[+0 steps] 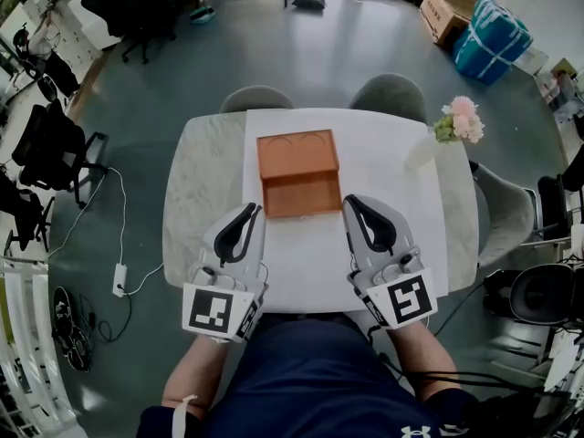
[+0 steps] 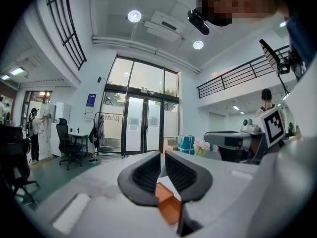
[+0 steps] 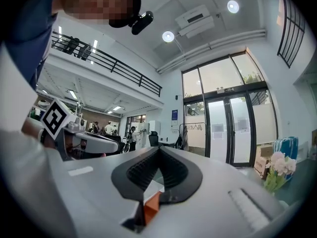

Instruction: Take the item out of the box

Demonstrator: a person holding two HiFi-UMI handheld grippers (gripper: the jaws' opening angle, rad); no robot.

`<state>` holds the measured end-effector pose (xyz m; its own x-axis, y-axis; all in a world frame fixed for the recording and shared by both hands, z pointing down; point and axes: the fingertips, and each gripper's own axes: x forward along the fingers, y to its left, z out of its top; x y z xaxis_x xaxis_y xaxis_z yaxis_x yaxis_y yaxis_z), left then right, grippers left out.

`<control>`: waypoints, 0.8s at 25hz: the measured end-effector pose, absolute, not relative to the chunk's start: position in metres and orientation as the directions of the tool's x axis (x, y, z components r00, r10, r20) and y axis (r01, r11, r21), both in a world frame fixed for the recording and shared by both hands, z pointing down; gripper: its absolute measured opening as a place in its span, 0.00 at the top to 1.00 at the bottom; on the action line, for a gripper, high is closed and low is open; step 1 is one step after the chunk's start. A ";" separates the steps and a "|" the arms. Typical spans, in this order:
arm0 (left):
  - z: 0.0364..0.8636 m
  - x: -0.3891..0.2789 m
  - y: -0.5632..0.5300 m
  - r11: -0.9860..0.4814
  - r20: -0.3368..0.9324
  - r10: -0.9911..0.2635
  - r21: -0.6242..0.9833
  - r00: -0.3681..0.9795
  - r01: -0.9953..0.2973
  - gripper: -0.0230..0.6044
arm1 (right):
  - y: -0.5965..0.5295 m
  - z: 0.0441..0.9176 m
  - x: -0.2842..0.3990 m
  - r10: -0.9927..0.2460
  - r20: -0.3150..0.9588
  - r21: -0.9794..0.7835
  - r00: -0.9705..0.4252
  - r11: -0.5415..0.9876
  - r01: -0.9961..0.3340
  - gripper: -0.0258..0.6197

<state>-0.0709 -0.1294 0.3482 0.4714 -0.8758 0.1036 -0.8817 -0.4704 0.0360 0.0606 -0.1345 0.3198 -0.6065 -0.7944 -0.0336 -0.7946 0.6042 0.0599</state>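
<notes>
An orange box [image 1: 297, 172] sits on a white mat [image 1: 401, 199] in the middle of the table. Its far half shows a flat top with two curved outlines; its near half looks like an open, hollow compartment. I see no item inside. My left gripper [image 1: 253, 208] rests just left of the box's front corner, jaws together and holding nothing. My right gripper [image 1: 349, 200] rests just right of the front corner, also shut and holding nothing. A corner of the box [image 2: 168, 205] shows below the left gripper [image 2: 162, 153], and an orange edge of the box [image 3: 151, 205] shows below the right gripper [image 3: 158, 149].
The mat lies on a marble table [image 1: 205, 199]. A vase of pink flowers [image 1: 461, 119] stands at the table's far right corner. Two grey chairs [image 1: 255, 99] [image 1: 391, 94] are tucked in at the far side. The person's body is at the near edge.
</notes>
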 end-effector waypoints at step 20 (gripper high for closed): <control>0.358 -0.074 -0.130 -0.465 0.131 -0.875 0.048 0.467 -0.884 0.91 | -0.133 0.324 0.057 -0.788 -0.028 0.052 -0.616 0.614 -0.788 0.96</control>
<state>-0.0745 -0.1303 0.3583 0.4666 -0.8746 0.1315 -0.8843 -0.4645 0.0477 0.0571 -0.1334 0.3238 -0.6156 -0.7876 -0.0279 -0.7877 0.6139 0.0518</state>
